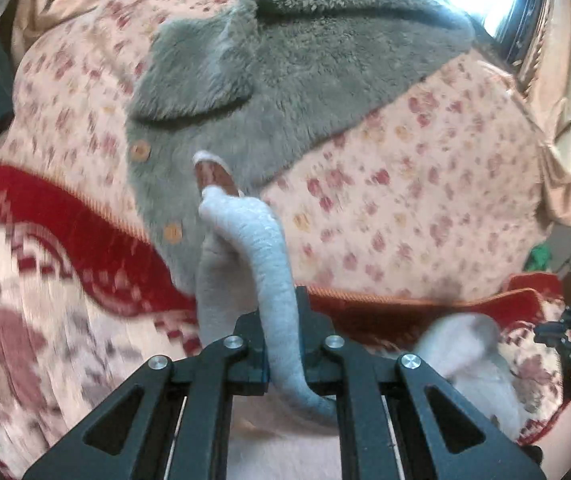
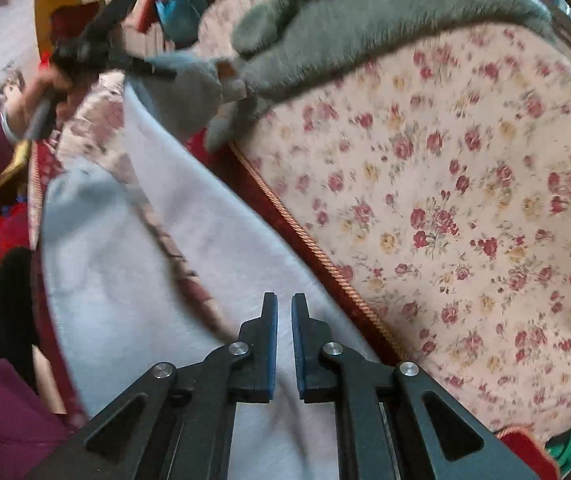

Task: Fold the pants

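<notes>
Pants [image 1: 273, 280] clamped in left gripper [image 1: 283, 344]; right gripper [image 2: 284, 344] parted, empty.

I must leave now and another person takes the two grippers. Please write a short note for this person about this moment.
Left gripper: shut on a bunched edge of the pale pants, lifted.
Right gripper: fingers slightly apart, holding nothing, over the pants.
Pants lie spread on the sofa seat, beside the floral cushion and grey fleece jacket.
Done: one edge picked up.
Left: carry it over, flatten, finish folding.
</notes>
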Available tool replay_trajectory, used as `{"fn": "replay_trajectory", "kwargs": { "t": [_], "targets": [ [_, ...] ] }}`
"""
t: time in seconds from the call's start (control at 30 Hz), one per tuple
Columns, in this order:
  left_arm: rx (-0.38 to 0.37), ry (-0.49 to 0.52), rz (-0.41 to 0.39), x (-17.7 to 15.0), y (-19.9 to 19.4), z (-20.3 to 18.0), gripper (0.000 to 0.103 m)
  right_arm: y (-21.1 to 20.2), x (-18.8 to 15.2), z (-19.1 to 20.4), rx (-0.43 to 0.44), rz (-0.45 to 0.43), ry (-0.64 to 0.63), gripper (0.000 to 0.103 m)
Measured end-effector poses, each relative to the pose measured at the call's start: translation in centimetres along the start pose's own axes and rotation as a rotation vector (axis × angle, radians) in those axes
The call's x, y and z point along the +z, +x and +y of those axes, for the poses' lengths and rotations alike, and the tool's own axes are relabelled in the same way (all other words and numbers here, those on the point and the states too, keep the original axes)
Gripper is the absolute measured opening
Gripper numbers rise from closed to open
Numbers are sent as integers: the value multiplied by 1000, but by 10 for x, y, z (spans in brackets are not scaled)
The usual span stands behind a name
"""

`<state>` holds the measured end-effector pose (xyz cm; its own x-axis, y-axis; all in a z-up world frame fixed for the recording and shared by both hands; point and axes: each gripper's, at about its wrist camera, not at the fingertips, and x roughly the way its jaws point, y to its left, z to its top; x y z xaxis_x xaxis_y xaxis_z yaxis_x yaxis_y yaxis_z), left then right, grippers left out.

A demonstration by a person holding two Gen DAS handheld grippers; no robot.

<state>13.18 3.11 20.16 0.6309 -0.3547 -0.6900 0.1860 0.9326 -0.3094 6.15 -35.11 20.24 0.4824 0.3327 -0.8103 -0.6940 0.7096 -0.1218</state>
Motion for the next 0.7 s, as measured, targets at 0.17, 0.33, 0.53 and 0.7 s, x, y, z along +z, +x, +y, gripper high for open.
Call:
{"fn": "replay_trajectory", "kwargs": {
  "t": [0.17,0.33,0.53,0.7],
  "targets": [
    [-7,-40,22,-62,-4,11,9,-1,-21,16,69,32,127,11],
    [-28,-100,-22,-112,-24,21,9,32,-36,19,91,60,254,12],
    [-53,-113,-27,-147,-35,24,9,54,-23,12,39,67,152,85],
    [-93,-172,-34,-165,-34,33,9,88,-9,23,69,172,-63,84]
  ]
}}
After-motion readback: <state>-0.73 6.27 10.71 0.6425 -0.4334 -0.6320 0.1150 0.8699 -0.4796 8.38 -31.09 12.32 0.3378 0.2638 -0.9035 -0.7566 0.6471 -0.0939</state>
